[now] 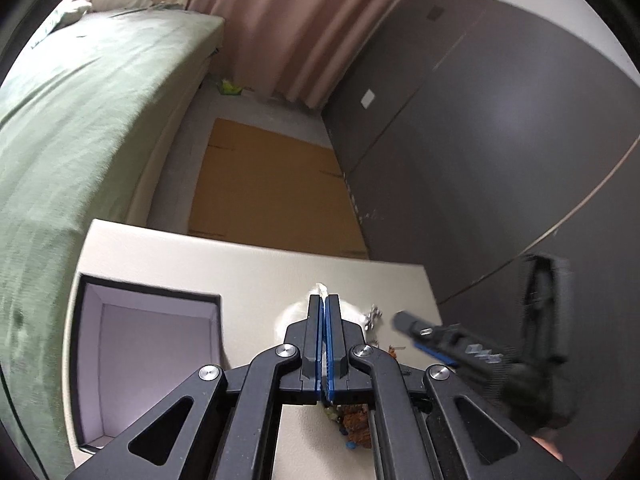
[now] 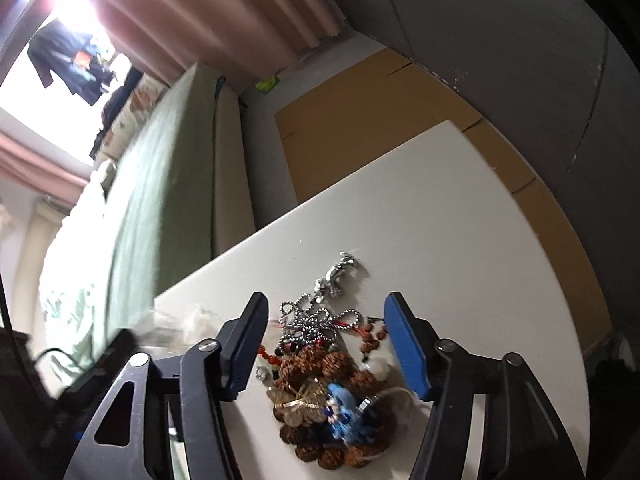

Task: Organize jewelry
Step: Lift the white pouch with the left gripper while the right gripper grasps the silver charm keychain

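Jewelry (image 2: 320, 376) looks tangled, light and slippery, so I'd pinch the silver chain (image 2: 310, 316) mid-bench with my unclenched right hand-held gripper (image 2: 326, 340); left hand-held gripper (image 1: 324, 308) clenched on something pale

both grippers are black linkages with silver screws (image 1: 211, 372) and blue-padded fingers (image 2: 406, 344).

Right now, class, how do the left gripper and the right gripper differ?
The left gripper is shut, something pale and thin pinched at its tip; the right gripper is open. The left is beside the box; the right straddles the jewelry pile. Both have blue pads.
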